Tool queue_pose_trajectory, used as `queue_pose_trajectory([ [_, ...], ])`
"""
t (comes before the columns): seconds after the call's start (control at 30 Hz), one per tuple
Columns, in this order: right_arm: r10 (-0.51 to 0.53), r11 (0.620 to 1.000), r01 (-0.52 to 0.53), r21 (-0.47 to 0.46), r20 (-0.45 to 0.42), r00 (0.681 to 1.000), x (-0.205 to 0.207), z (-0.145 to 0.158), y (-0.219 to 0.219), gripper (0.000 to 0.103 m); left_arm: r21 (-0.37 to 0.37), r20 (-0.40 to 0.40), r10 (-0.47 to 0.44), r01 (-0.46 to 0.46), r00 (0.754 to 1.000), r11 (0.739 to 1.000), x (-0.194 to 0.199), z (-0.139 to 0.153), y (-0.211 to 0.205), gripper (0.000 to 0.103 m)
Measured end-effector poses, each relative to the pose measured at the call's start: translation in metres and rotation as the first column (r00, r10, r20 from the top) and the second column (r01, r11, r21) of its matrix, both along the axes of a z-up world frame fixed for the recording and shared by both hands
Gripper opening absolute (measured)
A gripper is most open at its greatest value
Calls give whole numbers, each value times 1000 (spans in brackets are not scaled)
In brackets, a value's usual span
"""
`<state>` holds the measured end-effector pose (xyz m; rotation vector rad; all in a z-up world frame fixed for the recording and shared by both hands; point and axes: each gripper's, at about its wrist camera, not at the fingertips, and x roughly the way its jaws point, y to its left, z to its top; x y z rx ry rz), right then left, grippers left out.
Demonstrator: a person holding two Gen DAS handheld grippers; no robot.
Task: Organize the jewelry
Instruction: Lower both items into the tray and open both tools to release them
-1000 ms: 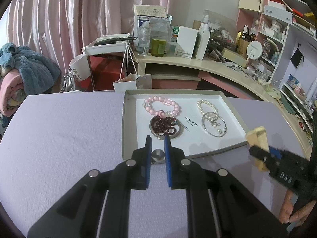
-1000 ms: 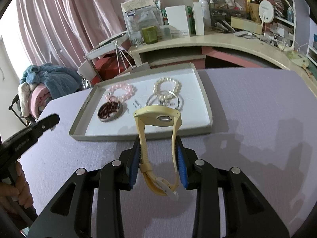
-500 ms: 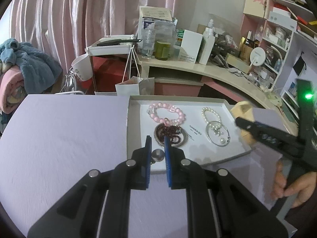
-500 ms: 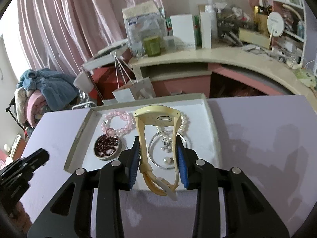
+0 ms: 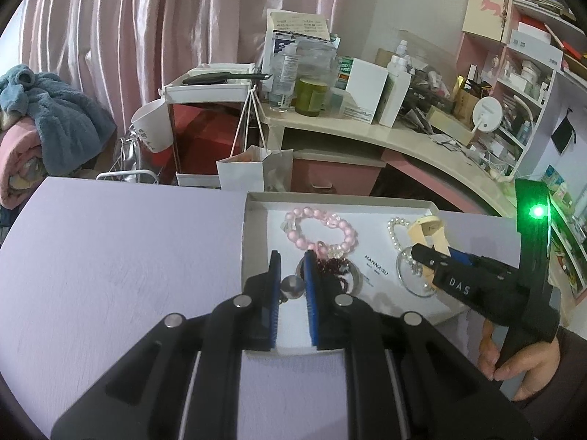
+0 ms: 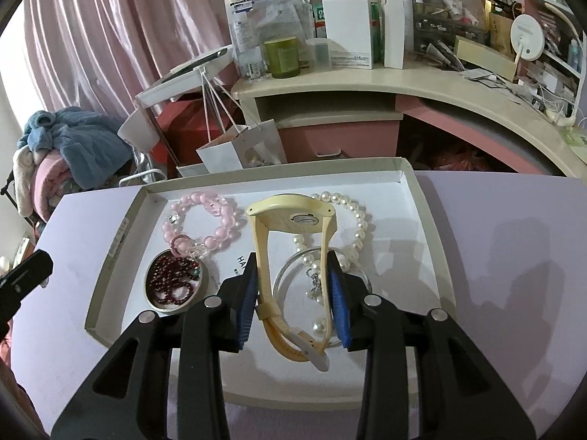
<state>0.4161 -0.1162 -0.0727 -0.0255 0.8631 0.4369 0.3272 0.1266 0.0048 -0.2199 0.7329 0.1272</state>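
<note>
The right gripper hangs over the shallow tray on the lilac table, its jaws partway apart with the cream watch between them. The watch stands on edge, its face at twelve o'clock from the fingertips and its buckle end drooping back toward six. Both blue pads lie against the strap, so the watch is held.

Inside the tray, the pink bead bracelet lies at ten o'clock from the watch face. The round tin of dark red beads sits at about eight o'clock. A string of pearls curls at two to three o'clock, and beneath the strap rests a silver hoop with loose pearls inside it.

The left gripper is nearly closed, pinching a small silver knob. It hovers at the near left corner of the tray, at seven o'clock from the pink bracelet.

A hand grips the right tool's handle.
</note>
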Motion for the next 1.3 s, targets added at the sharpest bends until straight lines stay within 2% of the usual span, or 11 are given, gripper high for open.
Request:
queue_pose_trajectory([
  [0.17, -4, 1000, 4, -3, -6, 1000, 3, -3, 0, 44, 2, 4, -13, 13, 1000, 1000, 12, 1, -3, 13],
  [0.3, -4, 1000, 4, 11, 14, 1000, -1, 1, -5, 56, 0, 8, -23, 23, 1000, 1000, 19, 1, -5, 13],
  [0.57, -40, 998, 39, 46, 22, 999, -11, 6, -22, 58, -6, -3, -34, 34, 999, 999, 22, -4, -10, 13],
  [0.87, -63, 997, 62, 43, 38, 997, -17, 8, -33, 62, -11, -12, -49, 49, 999, 999, 28, -6, -15, 13],
  [1.3, -114, 992, 113, 60, 11, 993, -19, 3, -52, 65, -48, -42, -128, 126, 991, 991, 61, -25, -37, 13],
])
